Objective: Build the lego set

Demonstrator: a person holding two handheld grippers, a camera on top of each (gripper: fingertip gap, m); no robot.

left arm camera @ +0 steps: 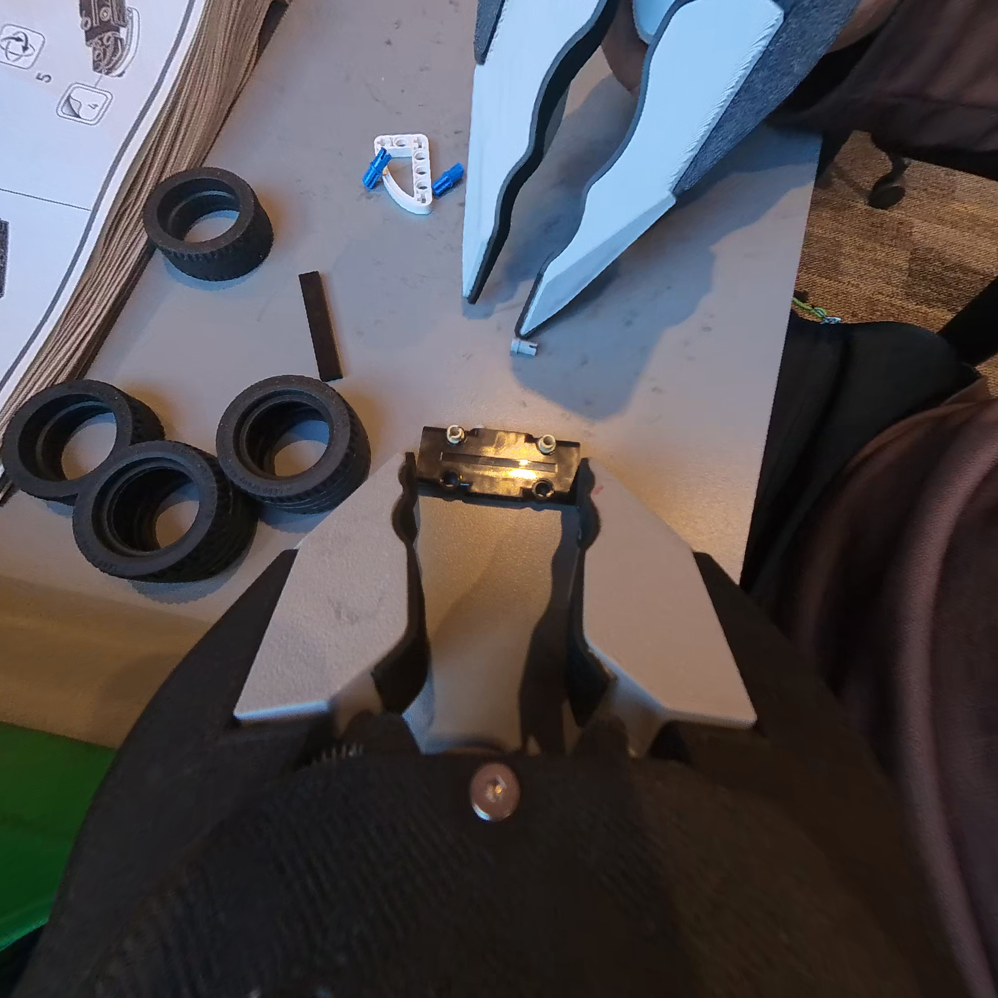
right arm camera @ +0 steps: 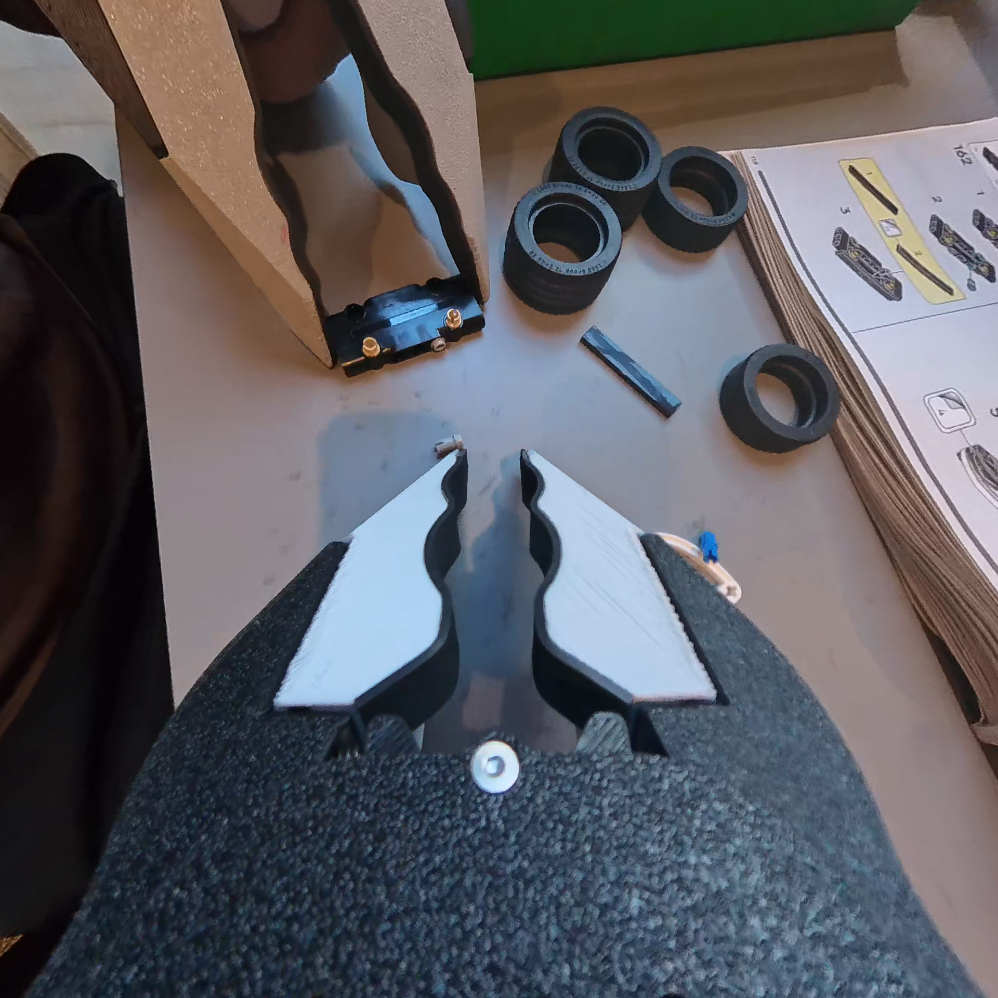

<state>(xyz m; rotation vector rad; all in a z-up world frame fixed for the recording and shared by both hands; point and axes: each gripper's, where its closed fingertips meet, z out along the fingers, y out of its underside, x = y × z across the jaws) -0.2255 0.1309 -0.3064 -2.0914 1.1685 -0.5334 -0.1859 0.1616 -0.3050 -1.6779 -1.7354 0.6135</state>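
My left gripper (left arm camera: 499, 475) is shut on a black lego block (left arm camera: 499, 464) with two tan pins on top, held at the fingertips just above the table. It also shows in the right wrist view (right arm camera: 405, 329). My right gripper (right arm camera: 492, 459) is open and empty, its tips down near the table; in the left wrist view it (left arm camera: 497, 313) stands beyond the block. A small grey pin (left arm camera: 523, 347) lies by its fingertip, also seen in the right wrist view (right arm camera: 448, 444). A black flat strip (left arm camera: 321, 326) lies to the left.
Several black tyres (left arm camera: 208, 224) lie at the left of the grey table (left arm camera: 675, 459), by an open instruction booklet (right arm camera: 891, 351). A white curved piece with blue pins (left arm camera: 410, 173) lies farther back. A green box (right arm camera: 675, 38) stands behind. The table edge runs along the right. Across from one pair of fingers to the other is roughly 6 cm.
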